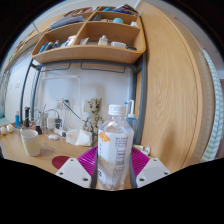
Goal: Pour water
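A clear plastic water bottle [114, 148] with a white cap and a white label stands upright between my fingers. My gripper [113, 163] is shut on the bottle, the magenta pads [88, 159] pressing its sides. The bottle's lower part is clear and its base is hidden below the fingers. A pale cup [31, 142] stands on the wooden table [20, 154], to the left of the fingers and beyond them.
A tall wooden cabinet side [175, 95] rises close on the right. Wooden shelves [88, 47] with boxes and small items hang above. At the back of the table are small bottles [27, 120], a wooden figure [92, 113] and cables at a wall socket.
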Tool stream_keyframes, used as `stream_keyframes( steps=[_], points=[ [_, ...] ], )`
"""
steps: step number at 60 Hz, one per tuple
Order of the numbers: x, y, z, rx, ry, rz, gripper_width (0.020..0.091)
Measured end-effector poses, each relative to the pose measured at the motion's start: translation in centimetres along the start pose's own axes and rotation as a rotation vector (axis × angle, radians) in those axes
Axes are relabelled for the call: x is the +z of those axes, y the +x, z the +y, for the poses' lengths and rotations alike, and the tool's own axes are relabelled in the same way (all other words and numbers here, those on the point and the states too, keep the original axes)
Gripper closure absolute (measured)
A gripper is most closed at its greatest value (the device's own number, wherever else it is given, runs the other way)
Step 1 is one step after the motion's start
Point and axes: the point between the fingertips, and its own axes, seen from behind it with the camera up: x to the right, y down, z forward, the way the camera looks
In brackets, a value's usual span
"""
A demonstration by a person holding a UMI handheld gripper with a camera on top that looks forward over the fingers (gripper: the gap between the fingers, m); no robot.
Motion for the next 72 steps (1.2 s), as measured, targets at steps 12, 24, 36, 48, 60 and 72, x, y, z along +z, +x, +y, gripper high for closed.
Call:
stream_keyframes(
  steps=[12, 24, 36, 48, 60, 72],
  points=[
    [0.1, -0.2, -0.1, 0.006, 0.018, 0.003, 0.0752],
    [-0.1, -1.0, -0.1, -0.053, -0.004, 0.002, 0.0753],
    [0.4, -4.5, -3.0, -0.469, 0.022, 0.003, 0.0752],
    [2.9, -11.0, -5.5, -0.922, 0.053, -0.040, 0.0744],
    [5.4, -16.9, -4.8, -1.357, 0.076, -0.102, 0.0744],
    [6.0, -20.3, -6.7, -1.794, 0.191, -0.086, 0.0745]
  ],
)
